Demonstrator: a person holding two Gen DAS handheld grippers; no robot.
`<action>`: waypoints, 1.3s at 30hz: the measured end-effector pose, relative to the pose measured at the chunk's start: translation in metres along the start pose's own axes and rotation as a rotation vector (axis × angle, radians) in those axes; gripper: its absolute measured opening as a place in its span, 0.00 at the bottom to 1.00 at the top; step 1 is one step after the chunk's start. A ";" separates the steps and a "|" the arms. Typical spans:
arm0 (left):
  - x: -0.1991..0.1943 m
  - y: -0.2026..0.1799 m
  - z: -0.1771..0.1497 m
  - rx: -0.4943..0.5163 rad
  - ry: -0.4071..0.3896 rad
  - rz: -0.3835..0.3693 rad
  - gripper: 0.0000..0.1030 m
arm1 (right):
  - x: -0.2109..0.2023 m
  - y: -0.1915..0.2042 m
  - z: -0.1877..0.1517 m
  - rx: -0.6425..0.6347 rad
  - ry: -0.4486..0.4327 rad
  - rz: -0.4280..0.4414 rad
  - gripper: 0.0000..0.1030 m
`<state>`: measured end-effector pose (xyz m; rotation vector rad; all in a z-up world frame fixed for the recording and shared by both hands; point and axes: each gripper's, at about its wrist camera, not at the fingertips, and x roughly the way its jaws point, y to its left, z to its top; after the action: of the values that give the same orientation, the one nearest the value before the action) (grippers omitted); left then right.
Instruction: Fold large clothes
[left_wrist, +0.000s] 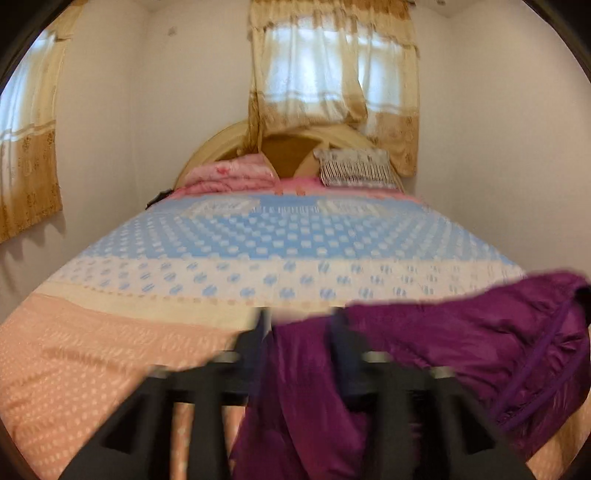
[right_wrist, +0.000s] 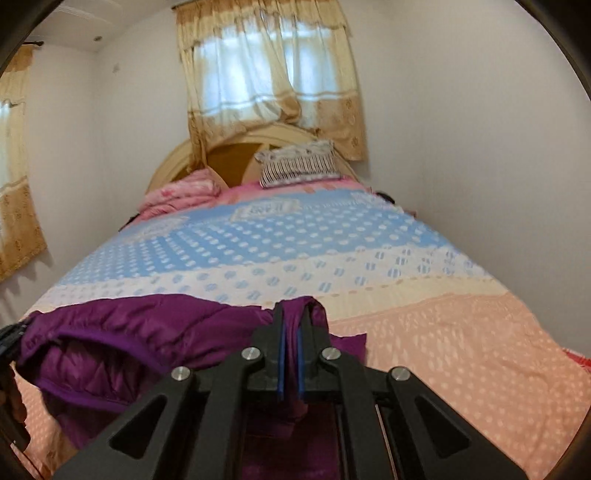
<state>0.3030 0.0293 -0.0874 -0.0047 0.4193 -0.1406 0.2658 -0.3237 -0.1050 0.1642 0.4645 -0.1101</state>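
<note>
A purple quilted jacket (left_wrist: 461, 354) hangs stretched between my two grippers above the near end of the bed. My left gripper (left_wrist: 299, 325) is shut on one edge of the jacket; this view is blurred by motion. The jacket trails right and down from it. In the right wrist view my right gripper (right_wrist: 291, 314) is shut on a bunched fold of the jacket (right_wrist: 122, 339), which spreads to the left. The left gripper (right_wrist: 9, 343) shows dark at the far left edge there.
The bed (left_wrist: 110, 369) has a peach, cream and blue patterned cover (right_wrist: 295, 240). A folded pink blanket (left_wrist: 229, 177) and a striped pillow (left_wrist: 354, 168) lie by the rounded headboard (right_wrist: 236, 158). White walls close both sides. Curtained windows (left_wrist: 332, 74) stand behind and left.
</note>
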 end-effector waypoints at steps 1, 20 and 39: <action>-0.002 0.000 0.002 -0.007 -0.048 0.034 0.91 | 0.007 -0.003 0.000 0.006 0.012 -0.002 0.06; 0.089 -0.089 -0.008 0.219 -0.005 0.259 0.99 | 0.084 0.090 -0.027 -0.230 0.207 0.009 0.61; 0.195 -0.067 -0.049 0.140 0.372 0.242 0.99 | 0.140 0.052 -0.060 -0.149 0.339 -0.101 0.63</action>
<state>0.4499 -0.0625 -0.2093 0.2123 0.7766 0.0701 0.3716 -0.2710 -0.2151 0.0121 0.8173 -0.1465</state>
